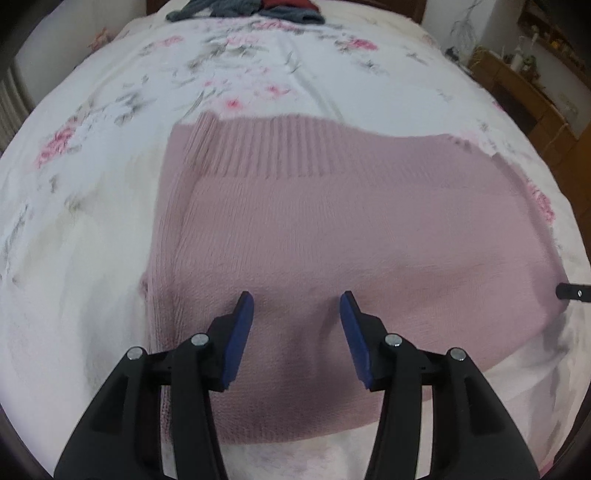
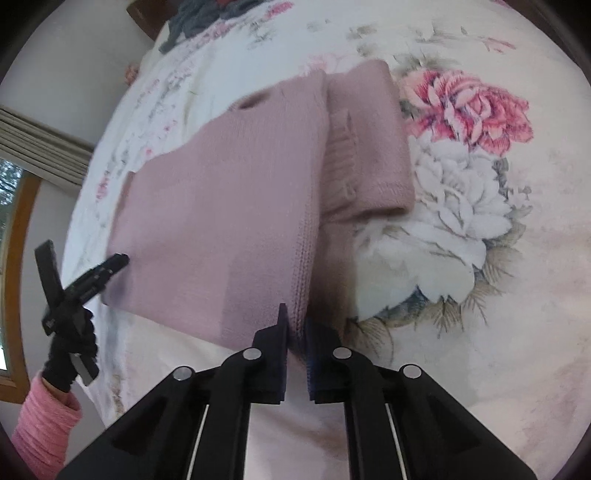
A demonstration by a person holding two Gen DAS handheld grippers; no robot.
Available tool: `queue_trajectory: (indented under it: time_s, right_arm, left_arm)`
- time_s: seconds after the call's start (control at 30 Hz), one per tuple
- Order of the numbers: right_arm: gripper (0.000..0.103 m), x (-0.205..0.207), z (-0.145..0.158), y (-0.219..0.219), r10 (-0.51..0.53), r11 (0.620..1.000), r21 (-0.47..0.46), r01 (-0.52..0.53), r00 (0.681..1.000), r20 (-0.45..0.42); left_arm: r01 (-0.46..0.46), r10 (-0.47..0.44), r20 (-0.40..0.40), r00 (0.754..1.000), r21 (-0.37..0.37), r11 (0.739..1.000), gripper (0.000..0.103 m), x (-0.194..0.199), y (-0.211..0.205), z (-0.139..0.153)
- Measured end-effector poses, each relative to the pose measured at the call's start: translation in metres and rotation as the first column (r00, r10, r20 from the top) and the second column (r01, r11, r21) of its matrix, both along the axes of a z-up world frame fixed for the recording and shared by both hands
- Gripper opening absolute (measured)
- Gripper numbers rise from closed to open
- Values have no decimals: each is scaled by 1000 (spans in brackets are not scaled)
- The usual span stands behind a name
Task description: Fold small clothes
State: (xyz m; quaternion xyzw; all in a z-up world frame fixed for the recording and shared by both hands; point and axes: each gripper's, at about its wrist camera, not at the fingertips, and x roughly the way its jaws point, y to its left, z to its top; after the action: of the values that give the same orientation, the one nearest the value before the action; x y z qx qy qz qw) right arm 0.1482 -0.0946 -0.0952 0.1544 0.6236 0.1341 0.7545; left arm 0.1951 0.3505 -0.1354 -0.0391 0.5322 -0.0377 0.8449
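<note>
A pink knit sweater [image 1: 332, 229] lies partly folded on the floral bedsheet [image 1: 110, 110], its ribbed hem toward the far side. My left gripper [image 1: 295, 301] hovers open just above the sweater's near part, with nothing between its blue pads. In the right wrist view the sweater [image 2: 221, 206] has a sleeve folded beside its body. My right gripper [image 2: 297, 325] is shut on the sweater's near knit edge. The left gripper [image 2: 114, 262] shows at the sweater's left corner, held by a gloved hand [image 2: 70, 350]. The right gripper's tip [image 1: 572, 291] peeks in at the sweater's right edge.
A pile of dark grey and red clothes [image 1: 243, 9] lies at the far end of the bed. Wooden furniture [image 1: 517, 85] stands off the bed's right side. A window with a wooden frame [image 2: 14, 229] sits beyond the left edge. Open sheet [image 2: 480, 332] surrounds the sweater.
</note>
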Motion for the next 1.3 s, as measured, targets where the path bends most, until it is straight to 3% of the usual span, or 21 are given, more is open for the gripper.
queue_trajectory:
  time_s: [0.17, 0.37, 0.43, 0.5, 0.53, 0.7, 0.83, 0.97, 1.3]
  right_arm:
    - [8, -2, -25, -6, -49, 998, 37, 50, 998, -43]
    - [11, 1, -27, -4, -44, 998, 38, 46, 998, -50]
    - [22, 2, -19, -8, -53, 996, 67, 56, 998, -37]
    - [68, 3, -12, -13, -83, 993, 85, 84, 996, -10]
    - [73, 4, -7, -20, -114, 989, 95, 112, 993, 19]
    - [73, 17, -11, -46, -189, 962, 204, 180, 982, 22]
    - [69, 33, -35, -56, -220, 944, 244, 222, 975, -33]
    - [65, 40, -45, -57, -242, 923, 305, 234, 970, -13]
    - [33, 67, -63, -45, -272, 894, 363, 264, 962, -29]
  left_arm:
    - [-11, 11, 3, 1000, -24, 1000, 49, -2, 8, -7]
    - [-19, 19, 0, 1000, -39, 999, 51, 0, 8, -4]
    - [-28, 29, 11, 1000, -63, 998, 51, 1, 7, 2]
    - [-33, 36, 31, 999, -86, 996, 53, 2, 6, 10]
    - [-33, 37, 43, 998, -95, 995, 53, 3, 5, 15]
    - [0, 7, 63, 998, -102, 995, 57, 15, -8, 23]
    - [-1, 7, 54, 999, -107, 994, 58, 27, -15, 16]
    - [-20, 25, 37, 999, -131, 991, 58, 37, -14, 6]
    - [-34, 37, 23, 999, -139, 990, 60, 46, -12, -3]
